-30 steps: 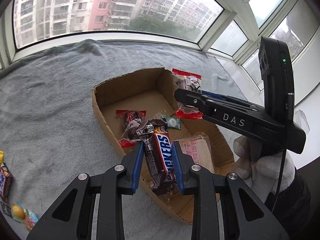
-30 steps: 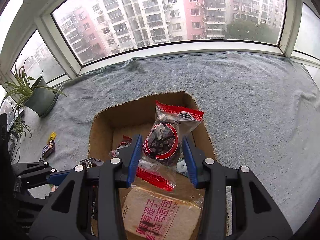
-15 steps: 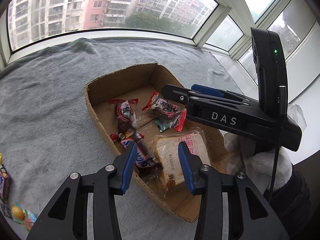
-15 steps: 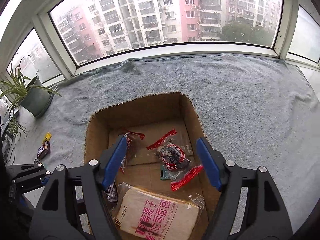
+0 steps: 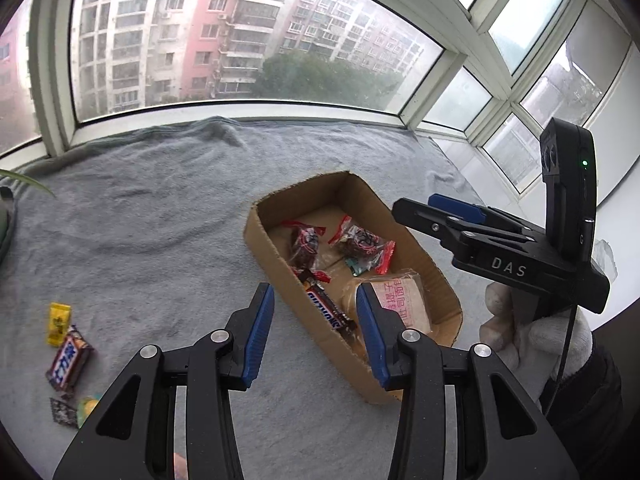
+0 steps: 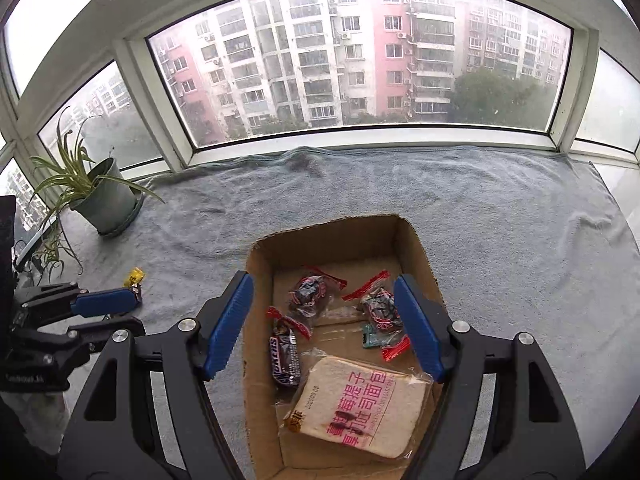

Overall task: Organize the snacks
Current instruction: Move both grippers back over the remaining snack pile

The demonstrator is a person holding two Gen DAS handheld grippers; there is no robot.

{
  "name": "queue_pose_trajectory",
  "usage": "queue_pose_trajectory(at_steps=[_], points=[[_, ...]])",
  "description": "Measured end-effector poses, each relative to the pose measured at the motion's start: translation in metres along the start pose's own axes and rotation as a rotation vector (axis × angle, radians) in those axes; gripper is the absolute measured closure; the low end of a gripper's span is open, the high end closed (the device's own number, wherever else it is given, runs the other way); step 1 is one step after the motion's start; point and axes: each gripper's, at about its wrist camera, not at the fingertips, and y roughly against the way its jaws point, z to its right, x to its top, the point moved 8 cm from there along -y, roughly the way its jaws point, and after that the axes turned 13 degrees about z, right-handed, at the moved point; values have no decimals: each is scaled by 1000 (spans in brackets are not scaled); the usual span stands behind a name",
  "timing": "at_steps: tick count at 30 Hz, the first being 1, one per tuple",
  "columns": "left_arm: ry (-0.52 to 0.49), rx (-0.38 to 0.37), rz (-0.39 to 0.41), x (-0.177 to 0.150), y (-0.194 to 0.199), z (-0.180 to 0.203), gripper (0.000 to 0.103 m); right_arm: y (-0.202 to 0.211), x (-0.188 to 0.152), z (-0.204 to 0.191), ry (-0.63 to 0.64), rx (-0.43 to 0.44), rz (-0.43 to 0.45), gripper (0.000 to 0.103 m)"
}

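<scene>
my left hand-held gripper (image 5: 315,330) open, empty, above box's near-left wall | my right hand-held gripper (image 6: 325,326) open, empty, over cardboard box (image 5: 262,246) | loose Snickers bar (image 5: 69,358) lies left of my left gripper on towel, long axis running away from me, left hand nearer

1. Left gripper (image 5: 315,334): no longer clamped on the Snickers bar (image 5: 329,310); fingers (image 5: 256,336) now spread wide, pulled back above the box's near wall.
2. Snickers bar: now lying inside the cardboard box (image 5: 280,256), beside the bread packet (image 5: 394,300).
3. Right gripper (image 6: 324,326): red-edged snack bag (image 6: 380,312) released a second ago; fingers (image 6: 228,324) now parted wide, empty.
4. Red-edged snack bag: now resting on the box floor next to a second, similar bag (image 6: 310,294).
</scene>
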Motion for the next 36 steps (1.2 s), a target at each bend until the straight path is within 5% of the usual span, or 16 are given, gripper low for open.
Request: queue_pose_trajectory(at_steps=[9,17,29,36], points=[[69,108,86,0,82,-86,62,38,-8,-80,93,152,75,20],[183,237,106,-35,132,-163,62,35,-52,-160,174,268,-13,20],[330,285,2,-114,117,-207,62,-8,-143,-206,165,291,-213,20],[314,326,-3,-113,98,-221,62,-22,-170,-216,130,307,-265,29]])
